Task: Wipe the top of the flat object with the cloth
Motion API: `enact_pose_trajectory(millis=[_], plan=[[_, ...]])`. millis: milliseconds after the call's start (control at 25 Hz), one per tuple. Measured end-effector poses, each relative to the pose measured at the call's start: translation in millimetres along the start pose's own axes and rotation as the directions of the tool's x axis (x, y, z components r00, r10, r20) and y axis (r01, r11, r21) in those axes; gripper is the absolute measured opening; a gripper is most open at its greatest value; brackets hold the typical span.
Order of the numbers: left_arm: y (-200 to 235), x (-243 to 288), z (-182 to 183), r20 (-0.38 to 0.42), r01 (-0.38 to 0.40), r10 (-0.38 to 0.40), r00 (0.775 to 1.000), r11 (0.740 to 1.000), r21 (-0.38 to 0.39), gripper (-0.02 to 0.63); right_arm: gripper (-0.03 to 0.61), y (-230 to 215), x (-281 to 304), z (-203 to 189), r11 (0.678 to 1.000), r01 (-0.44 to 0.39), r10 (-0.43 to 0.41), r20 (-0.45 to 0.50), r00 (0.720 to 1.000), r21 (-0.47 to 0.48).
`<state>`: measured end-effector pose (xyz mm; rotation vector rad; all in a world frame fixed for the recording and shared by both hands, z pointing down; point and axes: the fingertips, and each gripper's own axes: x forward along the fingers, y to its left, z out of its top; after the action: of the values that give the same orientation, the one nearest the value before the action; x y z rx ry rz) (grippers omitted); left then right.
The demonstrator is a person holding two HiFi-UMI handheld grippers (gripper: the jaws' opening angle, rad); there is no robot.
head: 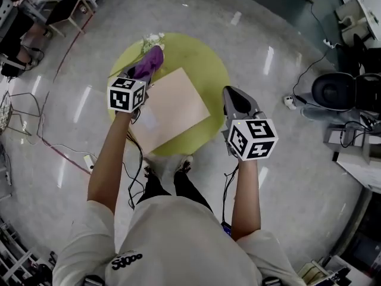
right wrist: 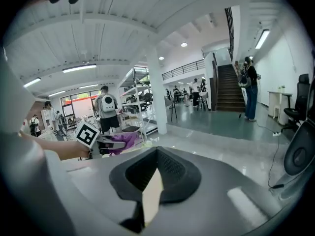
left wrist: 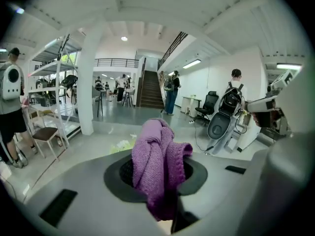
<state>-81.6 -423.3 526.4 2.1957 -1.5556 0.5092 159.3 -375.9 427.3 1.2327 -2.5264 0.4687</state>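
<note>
Head view: my left gripper [head: 138, 76] pinches purple knitted cloth [head: 150, 61] beyond far-left corner of beige flat rectangular board [head: 172, 106], which lies on round yellow-green table [head: 205, 58]. Right gripper [head: 237, 100] sits beside board's right edge, jaws pressed together, empty. Risk, I judge: board unpinned, so wiping could drag it.

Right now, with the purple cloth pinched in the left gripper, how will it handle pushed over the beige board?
Probably floppy: the purple cloth slumps in folds over the left gripper. Its knitted surface suggests it will drag rather than slide across the beige board. It looks light, so it may bunch unless pressed flat.
</note>
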Motion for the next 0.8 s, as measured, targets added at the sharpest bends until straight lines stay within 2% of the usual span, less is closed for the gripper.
enact_pose_trajectory(millis=[200, 400, 800], plan=[[11.6, -83.3, 43.8, 0.147, -0.046, 0.041, 0.988, 0.998, 0.034, 0.094, 0.009, 46.3, -7.0, 56.5, 0.995, -0.021, 0.031, 0.098, 0.995, -0.102], [15.9, -156.0, 71.0, 0.238, -0.109, 0.078, 0.968, 0.987, 0.118, 0.094, 0.009, 90.7, -18.4, 103.5, 0.986, -0.02, 0.051, 0.19, 0.98, -0.164], [4.4, -253.8, 100.9, 0.37, -0.155, 0.083, 0.925, 0.973, 0.169, 0.094, 0.009, 172.3, -44.5, 134.9, 0.958, -0.077, 0.151, 0.26, 0.954, -0.276]])
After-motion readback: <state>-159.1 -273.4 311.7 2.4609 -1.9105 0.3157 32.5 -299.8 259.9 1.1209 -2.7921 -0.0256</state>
